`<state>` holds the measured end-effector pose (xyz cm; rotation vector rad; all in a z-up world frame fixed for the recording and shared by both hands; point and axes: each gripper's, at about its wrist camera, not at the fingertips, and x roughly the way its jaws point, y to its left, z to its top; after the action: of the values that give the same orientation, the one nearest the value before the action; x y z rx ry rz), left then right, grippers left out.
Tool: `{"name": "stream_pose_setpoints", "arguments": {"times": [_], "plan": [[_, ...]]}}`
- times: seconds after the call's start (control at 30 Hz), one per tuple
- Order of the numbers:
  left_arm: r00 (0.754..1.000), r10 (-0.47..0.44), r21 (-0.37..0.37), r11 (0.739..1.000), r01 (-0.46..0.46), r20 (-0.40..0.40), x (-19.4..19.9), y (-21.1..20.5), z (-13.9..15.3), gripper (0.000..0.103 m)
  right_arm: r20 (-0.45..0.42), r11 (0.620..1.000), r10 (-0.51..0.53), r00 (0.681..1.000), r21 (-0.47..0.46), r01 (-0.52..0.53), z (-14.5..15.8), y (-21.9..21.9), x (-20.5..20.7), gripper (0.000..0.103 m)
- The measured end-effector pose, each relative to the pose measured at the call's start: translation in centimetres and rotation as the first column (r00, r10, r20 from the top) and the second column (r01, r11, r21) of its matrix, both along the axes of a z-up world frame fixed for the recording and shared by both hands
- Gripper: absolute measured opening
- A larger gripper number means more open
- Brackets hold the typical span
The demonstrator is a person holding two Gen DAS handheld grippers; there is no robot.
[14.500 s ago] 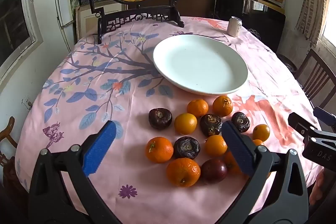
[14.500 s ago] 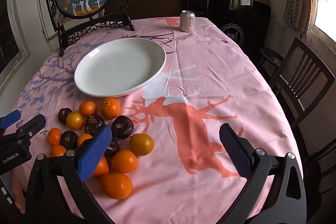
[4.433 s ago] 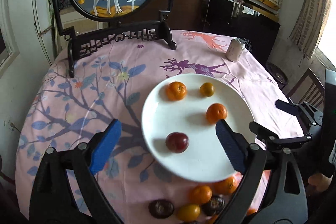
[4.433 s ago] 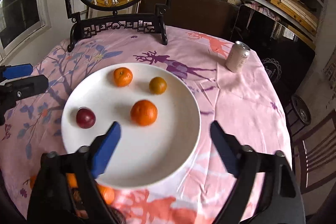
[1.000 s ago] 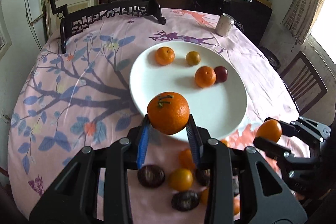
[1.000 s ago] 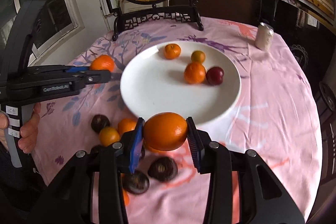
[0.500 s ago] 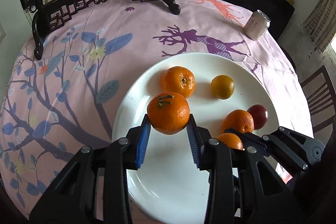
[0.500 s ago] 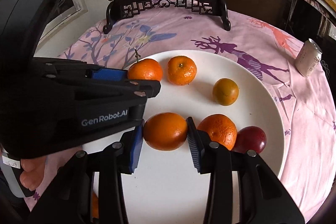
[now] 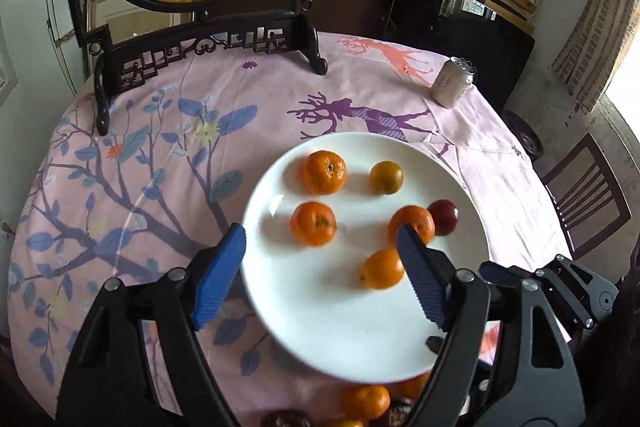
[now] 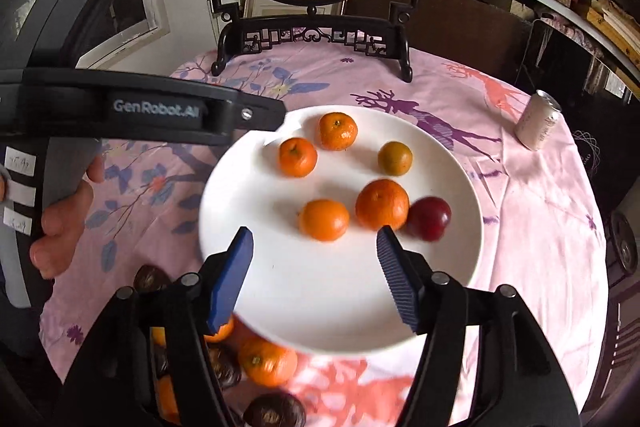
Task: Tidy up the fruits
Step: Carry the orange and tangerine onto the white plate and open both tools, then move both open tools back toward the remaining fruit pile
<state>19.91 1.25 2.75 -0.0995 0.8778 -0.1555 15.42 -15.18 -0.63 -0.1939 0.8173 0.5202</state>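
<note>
A white plate (image 9: 332, 331) (image 10: 320, 307) on the pink tablecloth holds several oranges and one dark red fruit (image 9: 443, 217) (image 10: 429, 218). My left gripper (image 9: 320, 277) is open and empty above the plate's near side; an orange (image 9: 313, 223) lies just beyond its jaws. My right gripper (image 10: 314, 277) is open and empty above the plate, with an orange (image 10: 324, 219) just beyond it. The left gripper's body (image 10: 152, 115) crosses the right wrist view at the left. More oranges (image 10: 267, 365) and dark fruits (image 10: 274, 411) lie on the cloth by the plate's near edge.
A drink can (image 9: 452, 87) (image 10: 538, 126) stands at the table's far right. A framed deer picture on a black carved stand (image 9: 208, 39) (image 10: 312, 35) stands at the far edge. A wooden chair (image 9: 588, 191) is to the right.
Both grippers have opened and let go of their oranges, which now lie on the plate. Both grippers have pulled back a little toward the plate's near side.
</note>
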Motion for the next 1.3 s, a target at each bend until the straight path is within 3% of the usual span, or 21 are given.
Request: {"name": "stream_pose_setpoints", "arguments": {"times": [0.03, 0.07, 0.1, 0.27, 0.43, 0.77, 1.03, 1.07, 1.13, 1.17, 1.27, 1.3], "plan": [[1.0, 0.0, 0.004, 1.0, 0.0, 0.016, -1.6, 0.1, 0.2, 0.084, 0.005, 1.0, -0.022, 1.0, 0.005, 0.022, 0.1, -0.6, -1.7, 0.078], [0.999, 0.007, 0.006, 1.0, -0.007, 0.033, -3.4, 0.3, 0.2, 0.087, 0.015, 0.999, -0.045, 0.999, 0.013, 0.045, 0.2, -1.2, -3.3, 0.093], [0.999, 0.012, 0.008, 1.0, -0.013, 0.047, -5.0, 0.5, 0.2, 0.089, 0.03, 0.997, -0.073, 0.997, 0.023, 0.072, 0.2, -1.7, -4.9, 0.101], [0.996, 0.042, 0.003, 0.999, -0.042, 0.073, -12.6, 1.2, -1.6, 0.094, 0.057, 0.971, -0.237, 0.97, 0.018, 0.237, -1.0, -4.3, -10.2, 0.101], [0.996, 0.056, 0.059, 0.996, -0.06, 0.066, -16.9, 1.2, -3.5, 0.094, 0.005, 0.956, -0.293, 0.956, 0.038, 0.292, -1.6, -6.2, -12.1, 0.101], [0.994, 0.104, 0.058, 0.993, -0.106, 0.038, -19.7, 2.7, -4.7, 0.094, 0.017, 0.975, -0.221, 0.975, 0.041, 0.22, -1.0, -4.1, -15.1, 0.101], [0.993, 0.117, 0.061, 0.991, -0.119, 0.025, -20.8, 3.7, -5.5, 0.094, -0.08, 0.996, -0.088, 0.993, 0.021, 0.09, -3.8, -0.4, -18.0, 0.101], [0.993, 0.118, 0.061, 0.991, -0.12, 0.022, -20.8, 3.8, -5.6, 0.094, -0.093, 0.997, -0.074, 0.993, 0.029, 0.077, -4.1, -0.1, -18.1, 0.1], [0.993, 0.12, 0.057, 0.991, -0.121, 0.021, -21.0, 4.0, -5.6, 0.094, -0.113, 0.996, -0.064, 0.991, 0.052, 0.071, -4.5, 0.1, -17.9, 0.09], [0.993, 0.12, 0.056, 0.991, -0.121, 0.021, -21.1, 4.1, -5.6, 0.094, -0.128, 0.996, -0.062, 0.99, 0.062, 0.07, -4.8, 0.2, -17.7, 0.079], [0.993, 0.115, 0.055, 0.992, -0.115, 0.016, -21.4, 4.2, -5.7, 0.094, -0.168, 0.993, -0.057, 0.984, 0.09, 0.073, -5.7, 0.4, -16.6, 0.072], [0.994, 0.111, 0.055, 0.992, -0.112, 0.013, -21.5, 4.1, -5.8, 0.094, -0.182, 0.993, -0.048, 0.982, 0.094, 0.066, -6.0, 0.6, -16.2, 0.063]]}}
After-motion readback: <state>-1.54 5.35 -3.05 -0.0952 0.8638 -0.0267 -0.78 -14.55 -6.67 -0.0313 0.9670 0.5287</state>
